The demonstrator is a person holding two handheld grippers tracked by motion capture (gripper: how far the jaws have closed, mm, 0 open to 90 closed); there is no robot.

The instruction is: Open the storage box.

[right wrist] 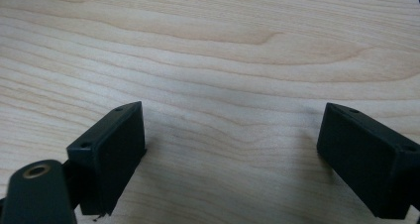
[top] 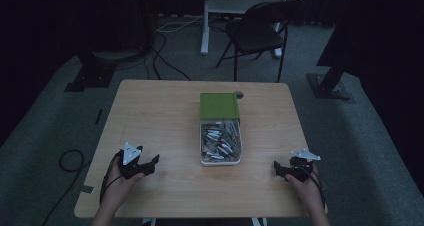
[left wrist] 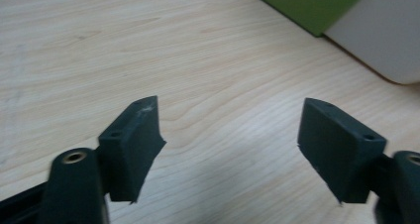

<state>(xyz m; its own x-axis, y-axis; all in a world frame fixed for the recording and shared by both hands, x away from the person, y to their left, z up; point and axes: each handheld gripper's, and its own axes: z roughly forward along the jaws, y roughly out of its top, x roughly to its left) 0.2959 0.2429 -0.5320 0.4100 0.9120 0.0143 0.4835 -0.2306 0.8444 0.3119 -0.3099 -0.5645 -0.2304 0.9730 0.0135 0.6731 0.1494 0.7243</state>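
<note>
Chair [top: 255,28] behind bench [top: 150,116]. White box [top: 221,158], green lid [top: 219,105] half on, full of small shiny things. Left claw [top: 148,162] and right claw [top: 279,169] both spread, holding nothing.

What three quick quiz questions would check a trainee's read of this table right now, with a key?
1. True or false: the green lid covers the whole white box.
2. Multiple choice: what is between the jaws of the left claw? A) a metal piece B) the lid C) nothing, bare wooden table
3. In a few words: where does the right claw sit relative to the box?

Key
1. False: the lid covers the far part; the near part is open and shows a heap of small metal pieces.
2. C.
3. Apart from it, by the table's near right edge, jaws open over bare wood.
</note>
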